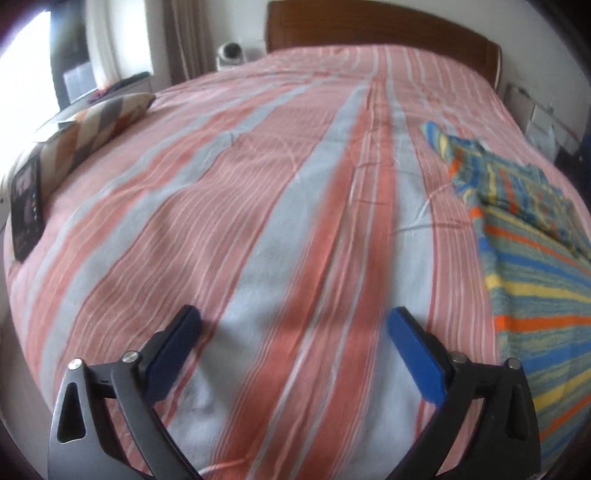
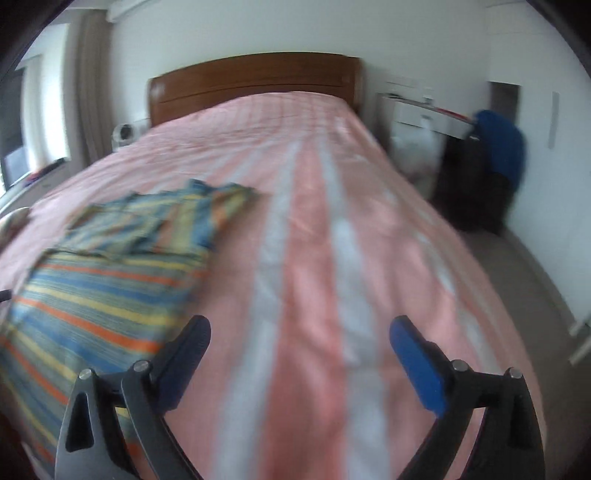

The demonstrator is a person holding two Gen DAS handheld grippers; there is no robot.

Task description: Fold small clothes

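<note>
A small striped garment (image 1: 532, 266) in blue, yellow, green and orange lies on the pink and grey striped bedspread (image 1: 258, 184). In the left wrist view it fills the right side, to the right of my left gripper (image 1: 295, 321), which is open with only bedspread between its blue pads. In the right wrist view the same garment (image 2: 110, 266) lies at the left, with part of its far end folded over onto itself. My right gripper (image 2: 299, 328) hangs open over bare bedspread (image 2: 314, 221), just right of the garment's edge, holding nothing.
A wooden headboard (image 1: 369, 26) closes the far end of the bed. A patterned pillow (image 1: 92, 125) and a dark flat object (image 1: 26, 206) lie at the bed's left edge. Right of the bed stand a white nightstand (image 2: 424, 114), dark furniture with a blue cloth (image 2: 502, 147), and floor (image 2: 535, 266).
</note>
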